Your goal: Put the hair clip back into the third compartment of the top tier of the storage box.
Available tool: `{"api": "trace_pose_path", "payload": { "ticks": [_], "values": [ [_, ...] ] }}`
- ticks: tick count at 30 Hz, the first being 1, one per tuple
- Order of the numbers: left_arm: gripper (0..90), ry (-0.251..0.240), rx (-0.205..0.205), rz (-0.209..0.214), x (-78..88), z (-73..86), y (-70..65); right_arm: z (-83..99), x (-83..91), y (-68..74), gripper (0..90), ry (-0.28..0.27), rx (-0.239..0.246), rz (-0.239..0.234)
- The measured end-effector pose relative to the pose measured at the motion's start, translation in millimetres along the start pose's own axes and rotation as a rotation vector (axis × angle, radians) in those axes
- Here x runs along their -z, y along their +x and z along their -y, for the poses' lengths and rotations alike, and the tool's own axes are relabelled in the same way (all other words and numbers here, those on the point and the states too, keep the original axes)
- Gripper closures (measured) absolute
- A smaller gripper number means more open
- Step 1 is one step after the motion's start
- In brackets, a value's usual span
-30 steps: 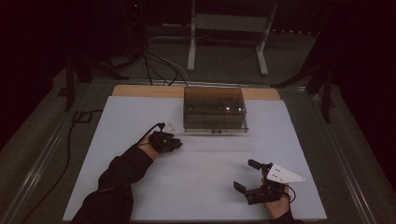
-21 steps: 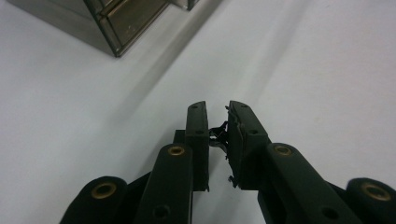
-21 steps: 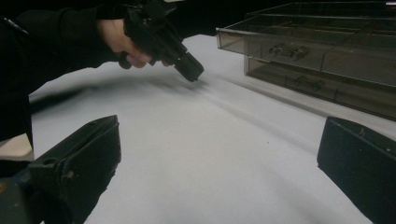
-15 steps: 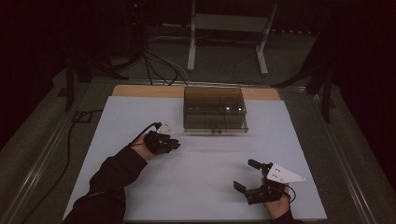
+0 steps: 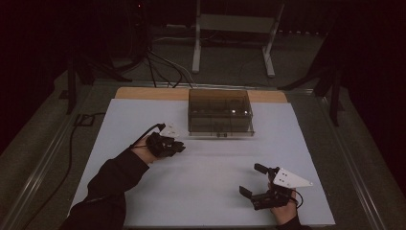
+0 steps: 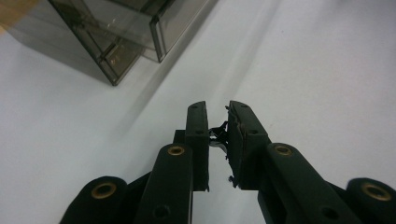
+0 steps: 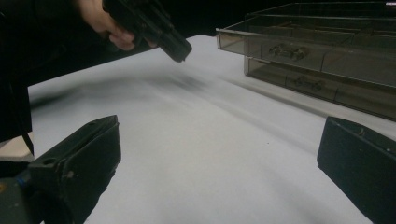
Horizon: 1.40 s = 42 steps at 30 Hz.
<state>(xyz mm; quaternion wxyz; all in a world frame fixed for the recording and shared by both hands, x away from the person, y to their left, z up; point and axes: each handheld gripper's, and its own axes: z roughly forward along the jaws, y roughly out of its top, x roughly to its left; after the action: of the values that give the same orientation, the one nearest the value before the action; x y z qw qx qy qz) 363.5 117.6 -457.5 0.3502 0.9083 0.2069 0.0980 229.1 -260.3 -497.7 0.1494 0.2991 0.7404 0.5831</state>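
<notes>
Grippers held by a person work over a white table (image 5: 206, 191), seen from above in dim light. Left gripper (image 5: 178, 148) sits near the middle left of the table, just off the front left corner of a smoky transparent drawer box (image 5: 219, 113), close to it but not touching. Its two black jaws are drawn nearly together with only a narrow slit between them. In the left gripper view (image 6: 218, 135) a tiny dark scrap with a pale fleck shows inside that slit, too small to identify, and whether the pads press on it cannot be told. The corner of the box rises at the upper left of that view, apart from the jaw tips, with bare white surface beneath them.

Right gripper (image 5: 253, 179) rests low at the near right of the table, well apart from the box and from the other gripper. Its jaws stand wide apart with nothing between them, and a grey three-cornered plate (image 5: 290, 178) sits on top of it. In the right gripper view the box has one upper drawer (image 7: 280, 49) pulled partly out, with small metal parts dimly visible through its tinted walls. The box stands at the far middle of the table, in front of a wooden strip (image 5: 143, 93) along the far edge.
</notes>
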Motion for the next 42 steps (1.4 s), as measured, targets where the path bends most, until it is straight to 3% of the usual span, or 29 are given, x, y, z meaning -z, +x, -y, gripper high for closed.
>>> {"api": "trace_pose_path", "payload": {
  "ticks": [16,29,42],
  "values": [
    [80.4,-0.04,-0.03,0.021,18.1,-26.8,-3.3,-0.3,-0.3,-0.1,0.0,-0.001,-0.003,-0.002],
    [80.4,-0.068,-0.049,0.043,22.0,-50.3,-5.0,-0.1,0.1,0.1,0.0,-0.001,0.0,-0.003],
    [80.4,-0.102,-0.037,0.063,18.6,-71.3,-3.7,-0.5,0.5,0.3,0.0,-0.004,-0.002,-0.002]
  ]
}}
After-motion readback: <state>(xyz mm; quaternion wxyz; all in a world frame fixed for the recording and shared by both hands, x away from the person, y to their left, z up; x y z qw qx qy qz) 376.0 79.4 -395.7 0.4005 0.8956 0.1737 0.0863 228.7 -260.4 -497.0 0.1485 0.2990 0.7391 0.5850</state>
